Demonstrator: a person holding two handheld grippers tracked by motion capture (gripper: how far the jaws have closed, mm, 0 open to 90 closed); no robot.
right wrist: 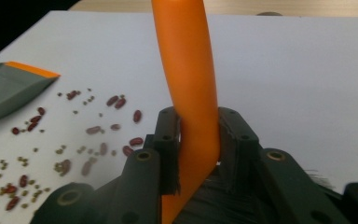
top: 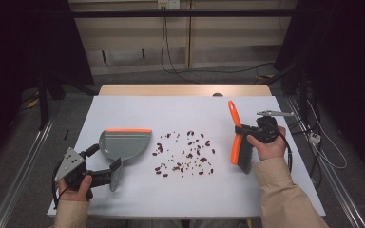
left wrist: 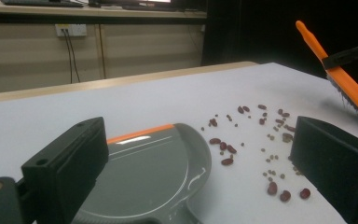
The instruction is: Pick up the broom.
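Overhead, white table (top: 138,199) — wood-panelled wall (top: 133,42), cables (top: 168,52)

Right gripper (right wrist: 196,149), two black jaws clamped on the curved orange plastic handle of a brush (right wrist: 189,84), dark bristles (right wrist: 214,200) below. Left: scattered red-brown beans and small green seeds (right wrist: 65,149) on the pale tabletop (right wrist: 298,74); grey dustpan with orange lip (right wrist: 9,86) at far left.

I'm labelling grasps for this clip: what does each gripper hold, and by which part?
The right gripper clamps the orange brush by its handle, near the bristles. The left gripper straddles the grey dustpan at its handle; whether it grips cannot be told.
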